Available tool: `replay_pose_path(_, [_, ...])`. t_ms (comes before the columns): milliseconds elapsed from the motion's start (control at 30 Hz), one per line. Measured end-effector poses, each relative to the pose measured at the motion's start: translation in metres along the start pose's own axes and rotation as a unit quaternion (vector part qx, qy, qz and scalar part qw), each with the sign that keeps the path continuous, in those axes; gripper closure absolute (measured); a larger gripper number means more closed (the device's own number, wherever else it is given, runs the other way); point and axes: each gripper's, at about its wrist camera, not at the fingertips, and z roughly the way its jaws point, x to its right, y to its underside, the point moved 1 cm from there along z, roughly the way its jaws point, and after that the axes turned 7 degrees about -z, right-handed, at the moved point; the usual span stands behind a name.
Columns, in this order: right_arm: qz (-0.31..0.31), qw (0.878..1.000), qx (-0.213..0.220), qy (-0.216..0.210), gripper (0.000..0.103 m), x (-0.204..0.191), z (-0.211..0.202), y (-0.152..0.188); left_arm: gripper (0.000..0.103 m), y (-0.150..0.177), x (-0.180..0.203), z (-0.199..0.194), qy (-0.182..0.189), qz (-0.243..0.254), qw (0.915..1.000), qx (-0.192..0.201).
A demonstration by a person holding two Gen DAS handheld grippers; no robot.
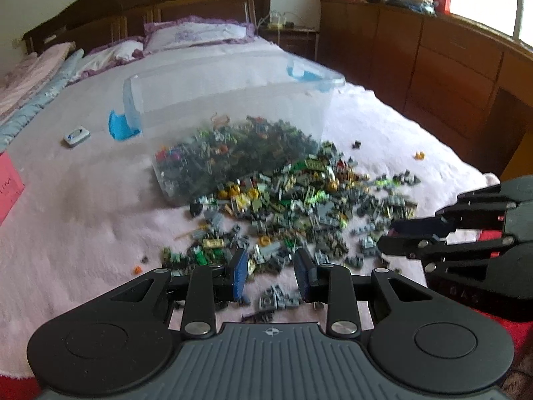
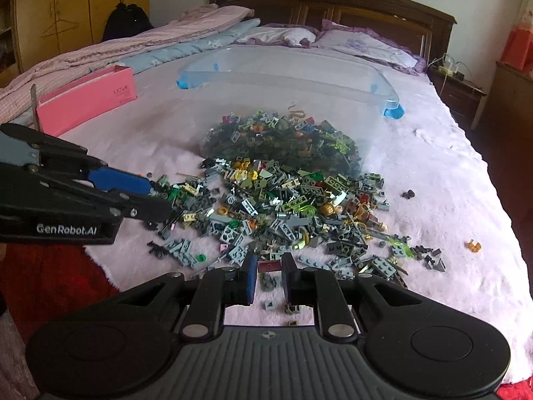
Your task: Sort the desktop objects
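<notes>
At the far left of the right wrist view a pink box (image 2: 87, 100) is seen on the bed cover (image 2: 449, 173), and below it the left gripper (image 2: 156, 200) enters from the edge, its tips resting at the left fringe of the brick pile (image 2: 286, 200). In its own view the left gripper (image 1: 271, 273) is shown with fingers apart and nothing between them, small grey bricks lying just below.

In the centre of both views the clear plastic bin (image 2: 293, 76) is tipped on its side, part of the bricks inside it and the rest spilled toward the lower frame.

At lower centre the right gripper (image 2: 269, 278) is held with a narrow gap between its fingers; a small dark red piece (image 2: 268, 265) is seen in that gap, but whether it is gripped cannot be told.

Toward the right, stray pieces such as an orange one (image 2: 473, 246) lie apart.

A wrong pick is judged likely: the bricks are tiny and interlocked, so neighbours could be dragged or flicked off the bed.
</notes>
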Motion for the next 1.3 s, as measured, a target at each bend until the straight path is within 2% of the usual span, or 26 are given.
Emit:
replay_pose_path(333, [-0.006,1.0,0.014,0.007,0.086,-0.001,-0.003,-0.013,0.071,-0.01,0.0,-0.004,-0.002,0.003,0.9999,0.016])
replay_pose_path(467, [-0.007,1.0,0.005,0.006,0.086,-0.004,0.0,-0.009,0.071,0.007,-0.007,0.001,-0.005,-0.007,0.9999,-0.009])
replay_pose_path(600, [-0.005,1.0,-0.011,-0.001,0.086,-0.008,0.004,0.001,0.069,0.032,-0.013,0.013,-0.005,-0.014,0.9985,-0.053])
replay_pose_path(667, [-0.001,1.0,-0.021,-0.006,0.086,-0.01,0.008,0.007,0.062,0.042,-0.013,0.019,0.0,-0.011,0.9974,-0.072])
replay_pose_path(767, [0.003,0.999,-0.038,-0.013,0.086,-0.015,0.014,0.016,0.057,0.05,-0.011,0.029,0.001,-0.001,0.9961,-0.088])
replay_pose_path(1000, [0.016,0.998,-0.059,-0.028,0.086,-0.021,0.022,0.03,0.047,0.048,-0.012,0.041,-0.006,-0.002,0.9967,-0.081])
replay_pose_path(1033, [0.016,0.998,-0.062,-0.028,0.086,-0.022,0.024,0.031,0.047,0.047,-0.013,0.044,-0.008,-0.007,0.9968,-0.08])
replay_pose_path(1133, [0.019,0.997,-0.067,-0.03,0.086,-0.023,0.028,0.035,0.073,0.044,-0.016,0.051,-0.012,-0.026,0.9962,-0.083])
replay_pose_path(1300, [0.025,0.997,-0.071,-0.032,0.086,-0.022,0.031,0.038,0.073,0.044,-0.02,0.05,-0.005,-0.039,0.9959,-0.081])
